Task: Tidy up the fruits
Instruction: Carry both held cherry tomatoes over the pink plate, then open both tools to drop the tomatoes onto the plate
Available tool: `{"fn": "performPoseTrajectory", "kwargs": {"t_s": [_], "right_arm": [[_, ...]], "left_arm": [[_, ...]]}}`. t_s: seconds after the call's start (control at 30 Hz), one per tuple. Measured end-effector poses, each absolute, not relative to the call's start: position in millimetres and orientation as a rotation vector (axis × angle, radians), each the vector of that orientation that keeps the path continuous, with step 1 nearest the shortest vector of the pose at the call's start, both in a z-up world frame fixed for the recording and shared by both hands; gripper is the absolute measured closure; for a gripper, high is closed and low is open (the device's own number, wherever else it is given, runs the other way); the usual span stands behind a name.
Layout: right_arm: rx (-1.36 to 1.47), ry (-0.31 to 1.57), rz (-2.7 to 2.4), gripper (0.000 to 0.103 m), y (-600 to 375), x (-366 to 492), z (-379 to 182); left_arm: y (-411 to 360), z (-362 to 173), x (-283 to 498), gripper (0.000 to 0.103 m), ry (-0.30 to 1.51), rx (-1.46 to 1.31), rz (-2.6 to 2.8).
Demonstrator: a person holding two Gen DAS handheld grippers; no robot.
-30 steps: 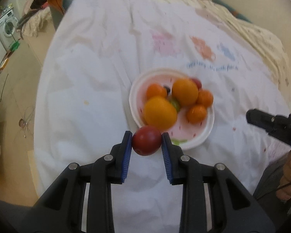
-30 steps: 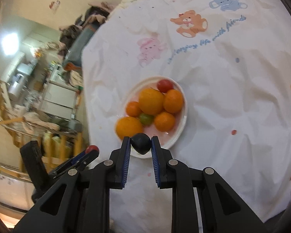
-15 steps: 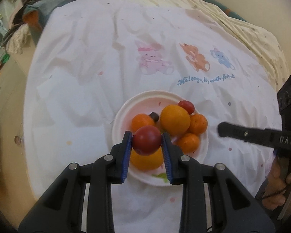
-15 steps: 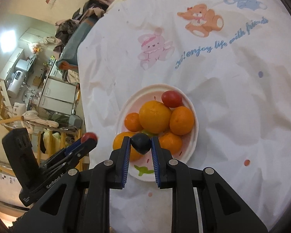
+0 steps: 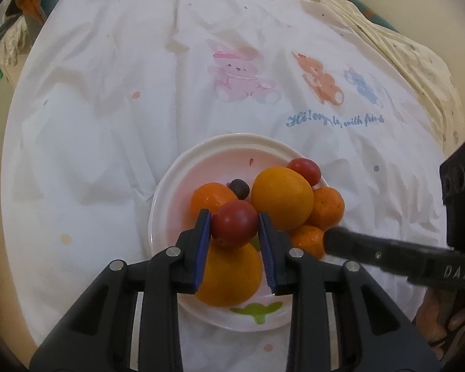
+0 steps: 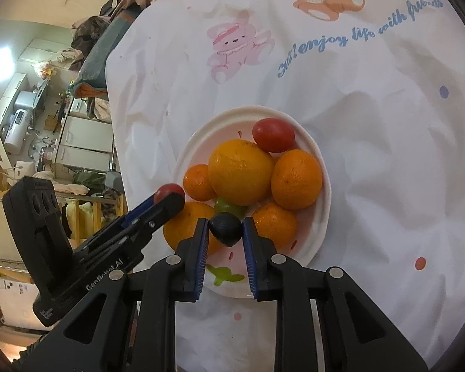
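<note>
Holding a red tomato between its blue pads, the left gripper is closed on the fruit and hangs above the near part of the plate — directly over a large orange. The right gripper is closed on a small dark fruit, pinched at the tips of its jaws, over the near edge of the same plate.

Plate contents, seen from the right wrist view:
- one large orange in the middle, with a second tomato at its far side
- smaller oranges to the left, right and near right
- a green fruit tucked between them — mostly hidden.

From the left wrist view, another small dark fruit lies on the plate behind the held tomato.

Plate position: on a white tablecloth printed with cartoon bears and blue lettering. Each gripper appears in the other's view, beside the plate.
</note>
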State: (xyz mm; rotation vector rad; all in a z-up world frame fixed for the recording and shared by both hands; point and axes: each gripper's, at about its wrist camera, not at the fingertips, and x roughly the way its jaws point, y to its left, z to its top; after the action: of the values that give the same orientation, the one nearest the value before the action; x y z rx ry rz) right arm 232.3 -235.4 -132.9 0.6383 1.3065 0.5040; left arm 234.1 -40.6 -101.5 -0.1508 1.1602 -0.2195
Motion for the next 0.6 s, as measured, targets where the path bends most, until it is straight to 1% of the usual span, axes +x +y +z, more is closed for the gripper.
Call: {"fn": "performPoseTrajectory", "kwargs": {"t_s": [0.07,0.13,0.17,0.2,0.23,0.27,0.3,0.33,0.37,0.5,0.6], "right_arm": [[0.642,1.311,0.504,0.077,-234.9,231.6,-134.3],[0.657,1.312,0.505,0.077,-235.5,231.5,-134.9],[0.669,1.311,0.509,0.077,-236.2,231.6,-135.1],[0.670,1.307,0.505,0.075,-236.0,231.7,-134.2],[0.660,1.296,0.486,0.067,-237.6,231.7,-132.3],[0.658,1.287,0.474,0.059,-239.6,232.0,-131.1],[0.683,1.280,0.475,0.045,-243.4,231.9,-130.2],[0.705,1.274,0.473,0.038,-247.0,231.6,-129.4],[0.711,1.268,0.463,0.036,-249.1,232.2,-128.5],[0.700,1.231,0.420,0.034,-258.7,231.0,-121.5],[0.694,1.229,0.425,0.027,-258.9,230.3,-118.6]], "left_arm": [[-39.0,-103.2,236.3,0.076,1.170,-0.175,-0.216],[-38.8,-104.8,238.4,0.071,1.183,-0.187,-0.216],[-38.6,-105.5,239.0,0.058,1.191,-0.192,-0.216],[-37.8,-105.5,239.3,0.042,1.191,-0.199,-0.217],[-36.5,-105.2,239.2,0.034,1.185,-0.205,-0.209],[-34.3,-104.0,238.5,0.023,1.178,-0.211,-0.197],[-32.9,-103.2,238.0,0.022,1.171,-0.216,-0.193],[-30.7,-101.8,237.5,0.022,1.164,-0.221,-0.185],[-28.8,-101.1,237.3,0.022,1.163,-0.224,-0.180],[-19.5,-95.0,235.5,0.022,1.135,-0.241,-0.152],[-15.7,-87.6,233.3,0.022,1.108,-0.230,-0.136]]}}
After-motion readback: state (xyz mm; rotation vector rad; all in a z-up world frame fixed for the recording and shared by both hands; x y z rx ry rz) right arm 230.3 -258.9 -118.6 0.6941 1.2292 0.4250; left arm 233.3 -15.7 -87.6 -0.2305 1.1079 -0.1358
